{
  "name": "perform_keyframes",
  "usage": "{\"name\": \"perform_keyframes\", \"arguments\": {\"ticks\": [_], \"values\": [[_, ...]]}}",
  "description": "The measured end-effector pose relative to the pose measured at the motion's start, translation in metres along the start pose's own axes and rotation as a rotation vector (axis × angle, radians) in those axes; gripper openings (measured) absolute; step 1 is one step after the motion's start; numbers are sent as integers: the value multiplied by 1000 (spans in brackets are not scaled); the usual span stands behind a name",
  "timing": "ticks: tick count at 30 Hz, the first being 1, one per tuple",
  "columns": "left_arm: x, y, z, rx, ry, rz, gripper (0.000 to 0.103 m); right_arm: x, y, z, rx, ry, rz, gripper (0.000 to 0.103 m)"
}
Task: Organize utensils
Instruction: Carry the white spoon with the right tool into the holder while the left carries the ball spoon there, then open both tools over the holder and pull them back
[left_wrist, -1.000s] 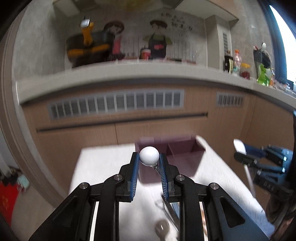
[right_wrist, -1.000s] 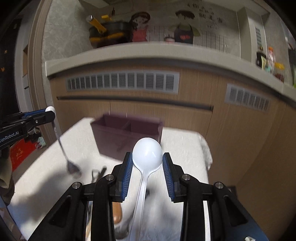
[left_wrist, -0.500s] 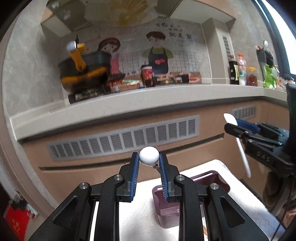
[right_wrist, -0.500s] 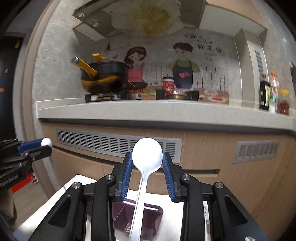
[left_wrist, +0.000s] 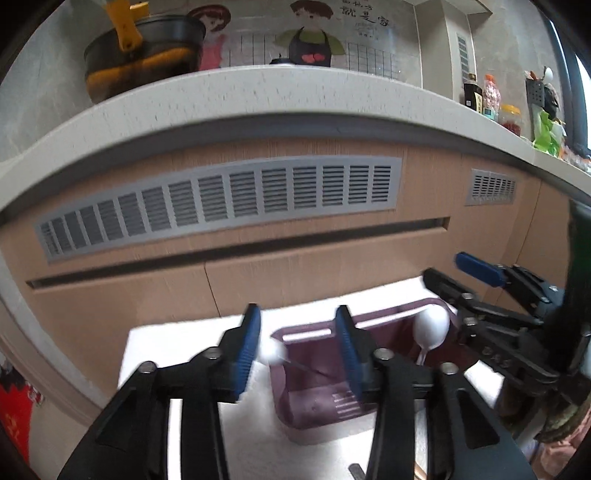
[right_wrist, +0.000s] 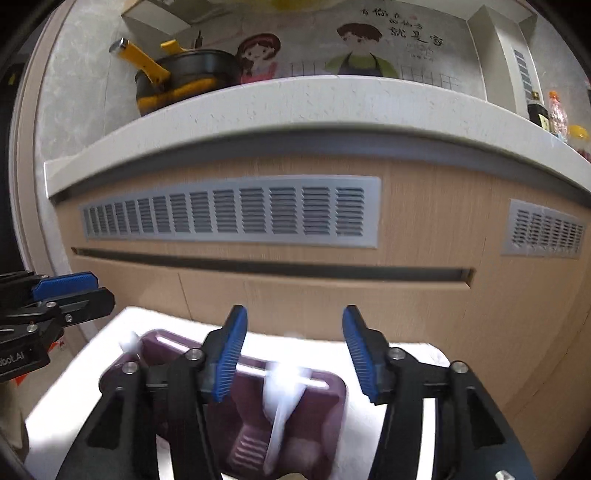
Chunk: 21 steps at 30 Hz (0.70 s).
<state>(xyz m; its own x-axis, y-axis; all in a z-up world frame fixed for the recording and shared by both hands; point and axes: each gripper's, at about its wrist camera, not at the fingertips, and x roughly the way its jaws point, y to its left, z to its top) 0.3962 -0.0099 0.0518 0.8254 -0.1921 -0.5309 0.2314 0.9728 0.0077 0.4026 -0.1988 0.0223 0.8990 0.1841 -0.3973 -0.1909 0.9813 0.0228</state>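
Fingers of both grippers just spread, released — two white spoons in one purple holder.

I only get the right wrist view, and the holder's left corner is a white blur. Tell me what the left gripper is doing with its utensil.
Observer: The left gripper has just been opening its jaws. The ball-ended utensil is between them, unclamped and close to one pad.
Operator: Say where its shaft goes.
Observer: The shaft slants down into the purple holder, at the end nearest the left gripper.
Operator: Now report my white spoon.
Observer: The white spoon has its bowl above the rim and its handle down inside the holder's other end. It is free of the right gripper, whose jaws have just been opening.
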Motion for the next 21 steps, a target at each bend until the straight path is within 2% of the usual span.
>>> {"name": "perform_keyframes", "arguments": {"ticks": [3, 5, 6, 8, 13, 17, 21], "values": [[-4, 2, -11, -36, 15, -10, 46, -15, -10, -7, 5, 37, -31, 62], [-12, 6, -20, -65, 28, -19, 48, -32, -14, -16, -16, 63, -60, 73], [-17, 7, -25, -77, 37, -13, 49, -40, -15, -21, -29, 73, -72, 74], [-28, 9, -39, -96, 52, -9, 58, -54, -14, -34, -69, 119, -93, 82], [-52, 7, -86, -97, 121, 9, 60, -79, -4, -76, -139, 272, -100, 85], [-70, 6, -130, -125, 212, 17, 60, -95, 12, -114, -182, 368, -92, 85], [-95, 8, -166, -160, 254, 37, 60, -112, 31, -139, -193, 420, -54, 86]]}}
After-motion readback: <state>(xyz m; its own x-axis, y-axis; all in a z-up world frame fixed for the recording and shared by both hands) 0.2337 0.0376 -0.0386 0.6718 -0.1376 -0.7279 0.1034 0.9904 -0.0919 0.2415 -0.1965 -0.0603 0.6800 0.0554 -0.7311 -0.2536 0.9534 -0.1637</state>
